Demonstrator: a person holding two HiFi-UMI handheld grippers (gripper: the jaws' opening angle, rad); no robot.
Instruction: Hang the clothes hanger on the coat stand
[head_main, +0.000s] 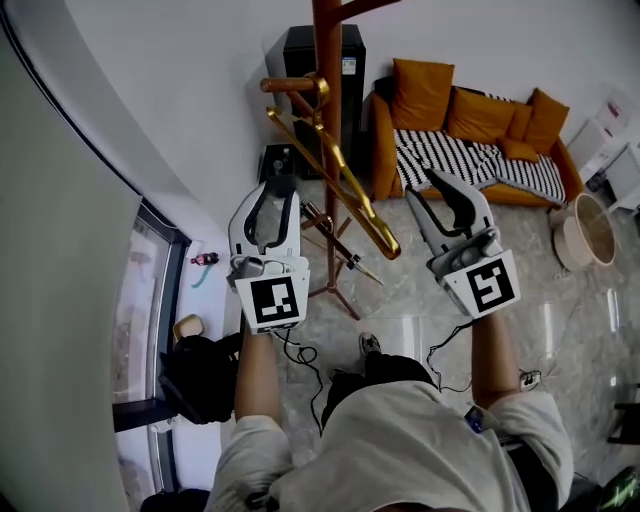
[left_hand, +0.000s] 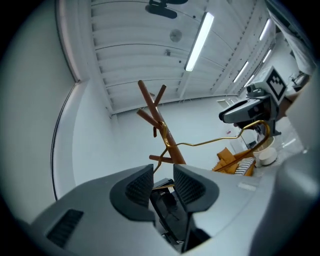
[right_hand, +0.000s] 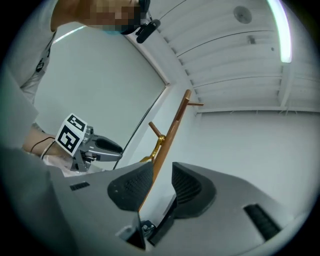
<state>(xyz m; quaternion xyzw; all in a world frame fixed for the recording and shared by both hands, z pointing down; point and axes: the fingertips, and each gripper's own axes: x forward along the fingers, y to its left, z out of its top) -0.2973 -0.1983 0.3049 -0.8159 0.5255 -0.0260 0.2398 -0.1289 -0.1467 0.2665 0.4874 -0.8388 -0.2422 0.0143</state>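
Note:
A gold metal clothes hanger hangs by its hook on a peg of the brown wooden coat stand, slanting down to the right. My left gripper stands just left of the hanger, jaws apart and empty. My right gripper is to the right of the hanger's lower end, also open and empty. In the left gripper view the hanger curves from the stand toward the right gripper. In the right gripper view the stand's pole and gold hook rise beyond the open jaws.
An orange sofa with a striped blanket stands behind the coat stand, and a black cabinet is against the wall. A round tub is at right. A black bag lies by the window. Cables trail on the floor.

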